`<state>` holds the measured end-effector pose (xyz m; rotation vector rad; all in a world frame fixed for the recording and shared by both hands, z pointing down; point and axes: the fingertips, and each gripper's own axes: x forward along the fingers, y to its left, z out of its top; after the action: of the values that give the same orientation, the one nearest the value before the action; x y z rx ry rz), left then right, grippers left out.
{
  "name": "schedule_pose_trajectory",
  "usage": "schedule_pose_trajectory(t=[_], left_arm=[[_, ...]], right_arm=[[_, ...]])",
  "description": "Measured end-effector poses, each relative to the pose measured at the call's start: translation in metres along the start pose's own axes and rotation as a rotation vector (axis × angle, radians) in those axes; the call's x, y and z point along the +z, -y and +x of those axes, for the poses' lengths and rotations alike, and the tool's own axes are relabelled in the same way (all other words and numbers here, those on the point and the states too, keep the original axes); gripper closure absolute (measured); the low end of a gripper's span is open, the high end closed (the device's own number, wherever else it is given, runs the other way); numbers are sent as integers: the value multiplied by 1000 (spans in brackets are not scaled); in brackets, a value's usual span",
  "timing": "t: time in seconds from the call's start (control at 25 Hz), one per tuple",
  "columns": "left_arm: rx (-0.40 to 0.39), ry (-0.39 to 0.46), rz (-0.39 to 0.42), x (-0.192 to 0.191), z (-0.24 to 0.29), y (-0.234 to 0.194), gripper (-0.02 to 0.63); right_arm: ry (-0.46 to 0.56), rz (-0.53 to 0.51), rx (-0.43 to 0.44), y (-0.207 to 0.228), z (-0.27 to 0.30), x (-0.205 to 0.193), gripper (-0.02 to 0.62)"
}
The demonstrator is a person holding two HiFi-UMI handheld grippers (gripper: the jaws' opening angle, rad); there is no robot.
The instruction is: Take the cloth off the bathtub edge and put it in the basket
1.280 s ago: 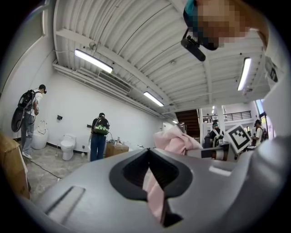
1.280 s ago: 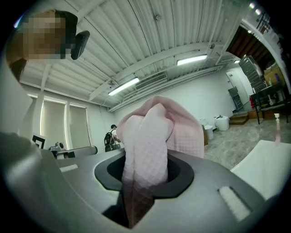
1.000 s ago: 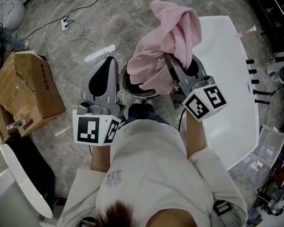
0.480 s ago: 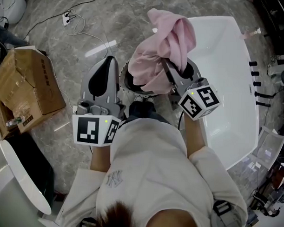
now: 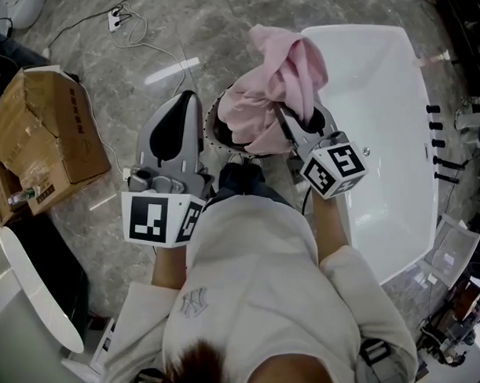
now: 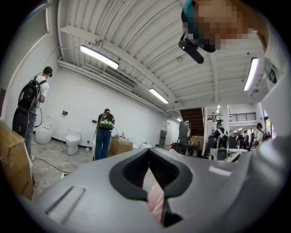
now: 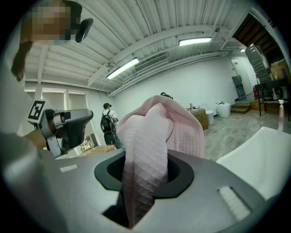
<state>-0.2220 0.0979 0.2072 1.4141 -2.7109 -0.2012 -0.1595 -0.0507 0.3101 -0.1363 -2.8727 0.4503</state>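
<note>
Cloth (image 5: 279, 78) is already off the bathtub (image 5: 384, 113) edge, bunched and clamped in my right gripper (image 5: 289, 122). It hangs over the basket (image 5: 217, 129), just left of the tub, mostly above the rim. My left gripper (image 5: 183, 106) has jaws together, empty, left of the basket. Left to do, I judge: lower it in and let go.

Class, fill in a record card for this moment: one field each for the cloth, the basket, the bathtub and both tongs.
Cloth: pink, bunched, hanging from the right tongs over the basket
Basket: round, dark, on the floor beside the bathtub
Bathtub: white, cloth off its edge
Right tongs: shut on the cloth
Left tongs: shut, gripping nothing, left of the basket
</note>
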Motion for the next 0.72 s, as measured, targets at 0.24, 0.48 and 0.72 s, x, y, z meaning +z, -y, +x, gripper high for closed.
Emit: schedule_pose_trajectory(t=[0.24,0.48,0.72], left_arm=[[12,-20,0,-7,0,-3,558],[15,-51,7,-16,0,-5,558],[31,-75,21,-20,-5,-10,558]], right_arm=[[-50,-3,-7,9,4,-23,477],[-84,11,-22,20,11,-45,477],[-121,-6,-27,26,20,-66,477]])
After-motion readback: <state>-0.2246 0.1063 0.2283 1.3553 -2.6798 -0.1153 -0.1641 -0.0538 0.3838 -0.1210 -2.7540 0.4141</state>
